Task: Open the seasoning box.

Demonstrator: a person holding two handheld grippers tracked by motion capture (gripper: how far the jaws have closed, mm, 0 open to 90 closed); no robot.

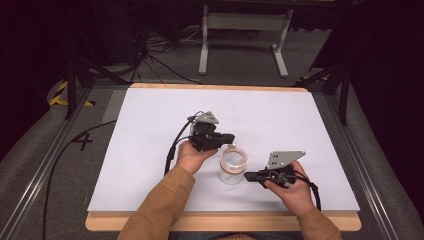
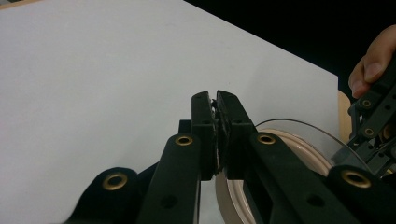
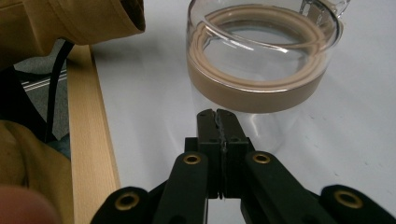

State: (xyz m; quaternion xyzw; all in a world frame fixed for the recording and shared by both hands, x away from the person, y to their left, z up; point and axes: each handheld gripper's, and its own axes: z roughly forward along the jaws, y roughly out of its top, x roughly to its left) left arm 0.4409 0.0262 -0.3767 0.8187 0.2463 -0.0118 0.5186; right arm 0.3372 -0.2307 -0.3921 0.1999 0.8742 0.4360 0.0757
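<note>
From the high view I have a white sheet (image 1: 150,150) covering a wooden table (image 1: 225,221), and in the lower middle of the frame stands a clear glass jar (image 1: 232,166) with a tan ring around its mouth. My left gripper (image 1: 231,137) sits just up and left of the jar, its tips reaching to the jar's upper rim; I cannot tell from here whether they touch it. My right gripper (image 1: 248,175) lies at the jar's right side, low in the frame, with its tips close against the glass wall.

In the left gripper view the left gripper (image 2: 216,100) has its jaws pressed together at centre frame with nothing between them. The jar (image 2: 299,154) shows at lower right behind the jaws, the tan ring and a thin arc of glass above it. At the right edge I see the right hand (image 2: 373,60), fingertips curled over black linkage.

In the right gripper view the right gripper (image 3: 216,116) also has its jaws closed flat on each other, empty, pointing at the jar (image 3: 261,60) in the upper half of the frame, just short of the tan band. A tan sleeve (image 3: 70,21) fills the upper left, and the table's wooden edge (image 3: 88,140) runs down the left side.

The only writing I can read is a dark "4" (image 1: 83,141) marked on the grey floor at left in the high view. I see no label on the jar.
</note>
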